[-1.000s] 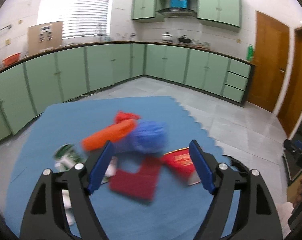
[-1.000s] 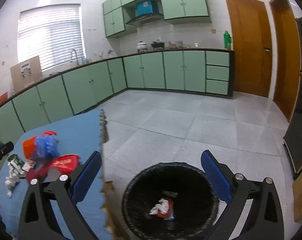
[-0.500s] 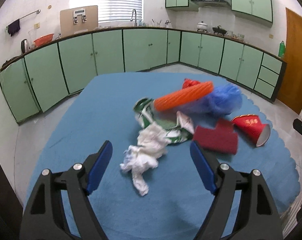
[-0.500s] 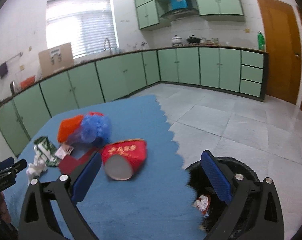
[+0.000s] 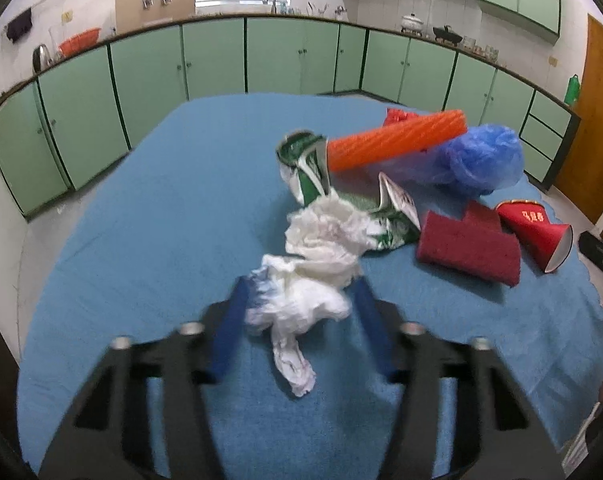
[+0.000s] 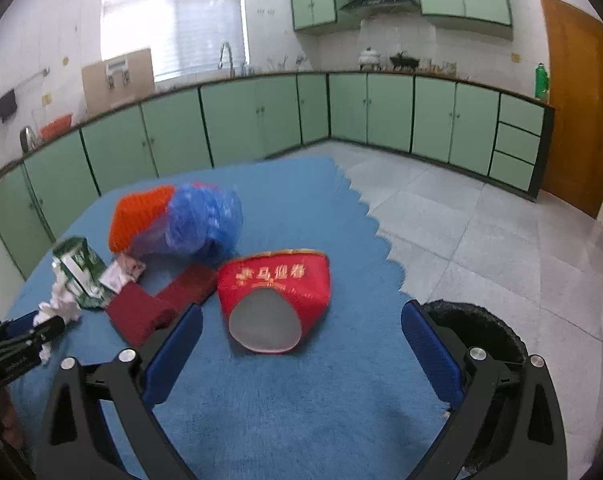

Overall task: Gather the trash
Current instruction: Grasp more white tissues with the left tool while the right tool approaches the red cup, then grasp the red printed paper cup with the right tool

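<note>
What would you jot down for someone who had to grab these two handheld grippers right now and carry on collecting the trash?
Left gripper: jaws have just been closing around the crumpled white tissue on the blue mat; whether the pads press it yet I cannot tell.
Right gripper: open, empty, aimed at the red paper cup lying on its side.
Also on the mat: orange ribbed roll, blue plastic bag, green-and-white carton, dark red scouring pads.
Black bin stands on the floor beside the mat, just past the right gripper.
Done: nothing lifted off the mat yet.
Left: bin every piece.
</note>
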Demonstrator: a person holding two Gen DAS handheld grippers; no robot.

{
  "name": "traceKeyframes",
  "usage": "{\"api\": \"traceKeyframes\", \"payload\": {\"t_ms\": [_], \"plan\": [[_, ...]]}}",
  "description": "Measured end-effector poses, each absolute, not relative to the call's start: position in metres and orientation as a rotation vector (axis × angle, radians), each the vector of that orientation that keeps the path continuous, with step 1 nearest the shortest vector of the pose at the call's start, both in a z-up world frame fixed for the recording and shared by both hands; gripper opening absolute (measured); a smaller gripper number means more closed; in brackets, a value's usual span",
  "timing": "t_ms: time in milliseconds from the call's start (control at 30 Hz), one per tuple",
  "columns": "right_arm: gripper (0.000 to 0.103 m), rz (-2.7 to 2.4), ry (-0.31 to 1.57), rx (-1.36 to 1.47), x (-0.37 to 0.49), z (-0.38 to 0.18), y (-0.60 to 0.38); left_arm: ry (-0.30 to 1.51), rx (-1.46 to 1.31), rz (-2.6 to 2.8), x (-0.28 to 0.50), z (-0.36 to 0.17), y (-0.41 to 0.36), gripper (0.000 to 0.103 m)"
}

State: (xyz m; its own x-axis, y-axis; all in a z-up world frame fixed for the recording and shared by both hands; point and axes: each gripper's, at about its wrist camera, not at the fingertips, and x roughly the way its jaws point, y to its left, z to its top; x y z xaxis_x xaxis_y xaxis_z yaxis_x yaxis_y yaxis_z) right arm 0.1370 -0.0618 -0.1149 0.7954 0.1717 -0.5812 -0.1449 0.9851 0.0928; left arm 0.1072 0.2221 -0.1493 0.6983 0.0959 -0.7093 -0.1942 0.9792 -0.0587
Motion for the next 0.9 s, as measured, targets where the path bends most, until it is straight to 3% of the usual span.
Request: {"api": "traceKeyframes", "payload": {"t_ms": [67, 133, 567, 900], "plan": [[0.098, 0.166, 0.643, 0.036, 0.143, -0.119, -0.058, 0.786, -0.147, 0.161, 0.107, -0.151, 0.225, 0.024], [0.098, 0.157, 0.647, 0.030, 0.148, -0.121, -0.055, 0.777, -0.150, 0.169, 0.104, -0.150, 0.226, 0.021], [0.097, 0.143, 0.730, 0.014, 0.178, -0.130, -0.044, 0.683, -0.152, 0.084, 0.090, -0.108, 0.189, 0.019], [0.097, 0.151, 0.768, 0.017, 0.194, -0.136, -0.040, 0.694, -0.130, 0.065, 0.122, -0.119, 0.167, 0.019]]}}
